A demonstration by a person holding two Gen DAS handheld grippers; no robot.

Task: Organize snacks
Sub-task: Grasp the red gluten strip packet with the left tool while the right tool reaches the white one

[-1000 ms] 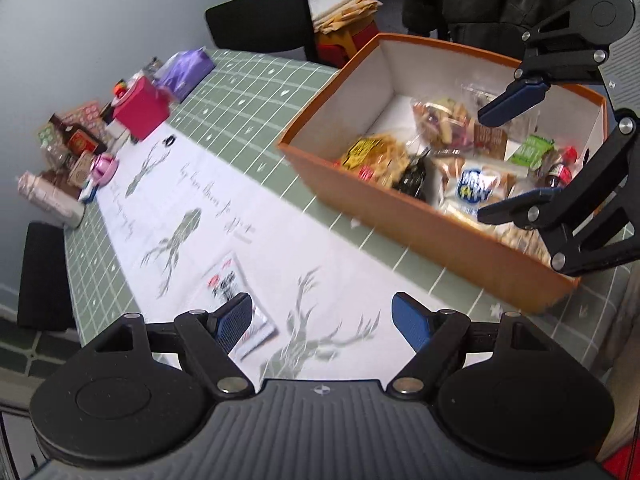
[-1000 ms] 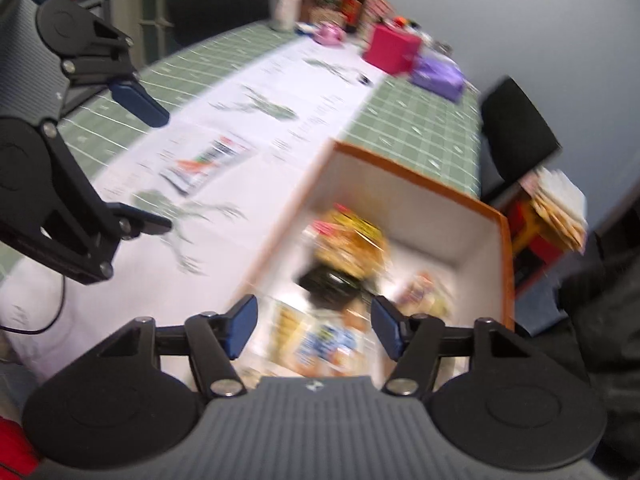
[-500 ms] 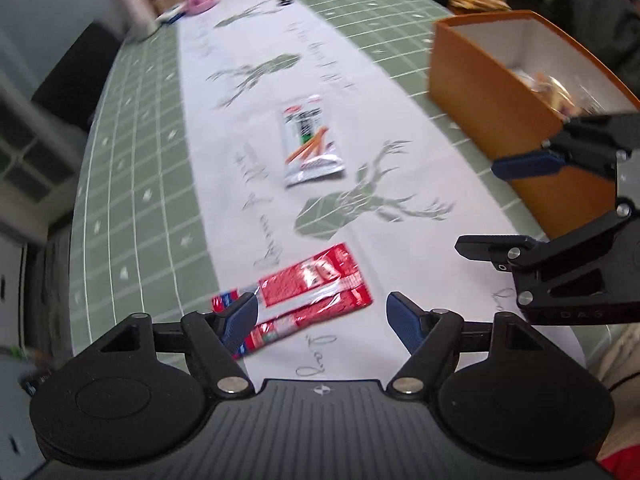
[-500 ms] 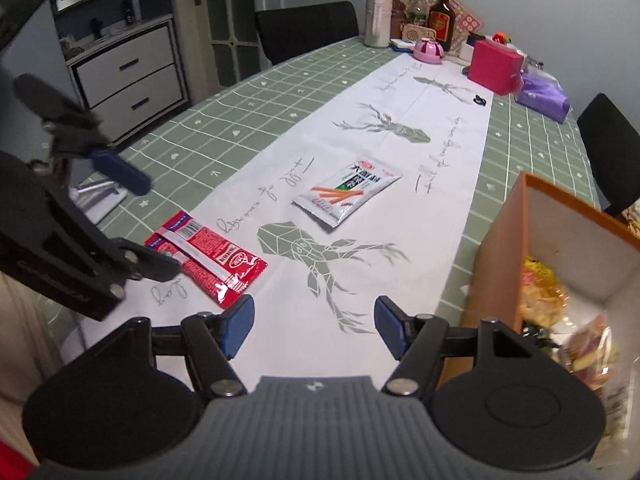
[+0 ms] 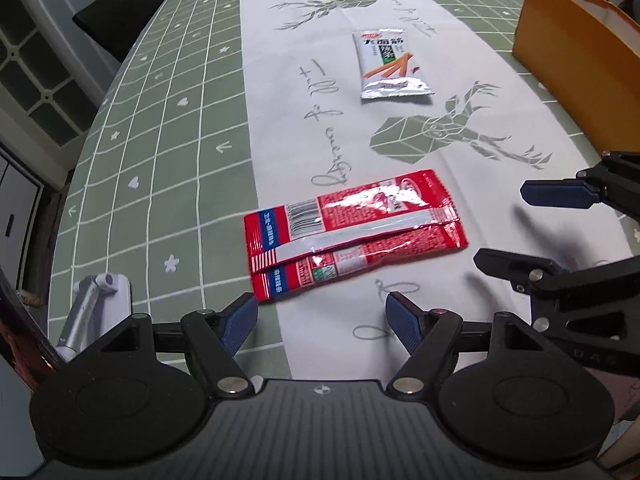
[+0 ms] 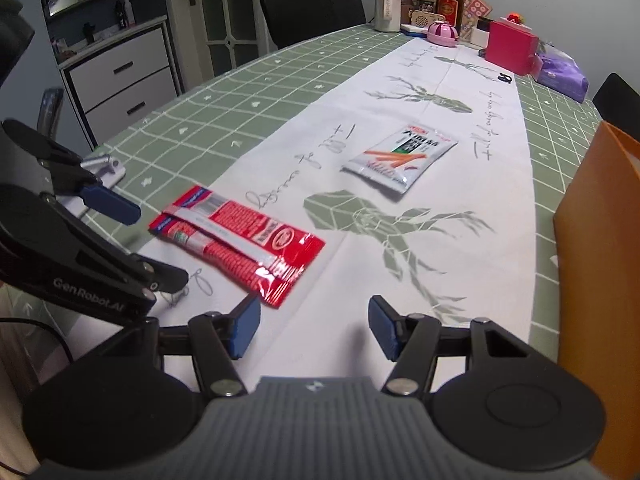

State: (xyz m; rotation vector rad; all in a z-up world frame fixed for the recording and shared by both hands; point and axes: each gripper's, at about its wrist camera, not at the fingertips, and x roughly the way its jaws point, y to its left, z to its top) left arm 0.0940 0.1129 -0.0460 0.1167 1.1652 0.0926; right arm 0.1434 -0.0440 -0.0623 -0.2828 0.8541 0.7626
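Observation:
A red snack packet (image 5: pixel 354 234) lies flat on the white table runner, just ahead of my left gripper (image 5: pixel 322 322), which is open and empty. It also shows in the right wrist view (image 6: pixel 236 242), ahead and left of my right gripper (image 6: pixel 314 330), open and empty too. A white and green snack packet (image 5: pixel 388 66) lies farther along the runner; the right wrist view shows it too (image 6: pixel 402 156). The orange box (image 5: pixel 576 60) stands at the right; its inside is hidden.
The green checked tablecloth (image 5: pixel 168 128) covers the table. A silver clamp (image 5: pixel 96 300) sits at the near left edge. Bottles, a pink box (image 6: pixel 512 46) and a purple bag (image 6: pixel 560 74) crowd the far end. Black chairs (image 6: pixel 312 14) and white drawers (image 6: pixel 124 80) stand beyond the table.
Both grippers have swung away from the orange box toward the near end of the runner. The red packet has come into view and now lies close in front of both.

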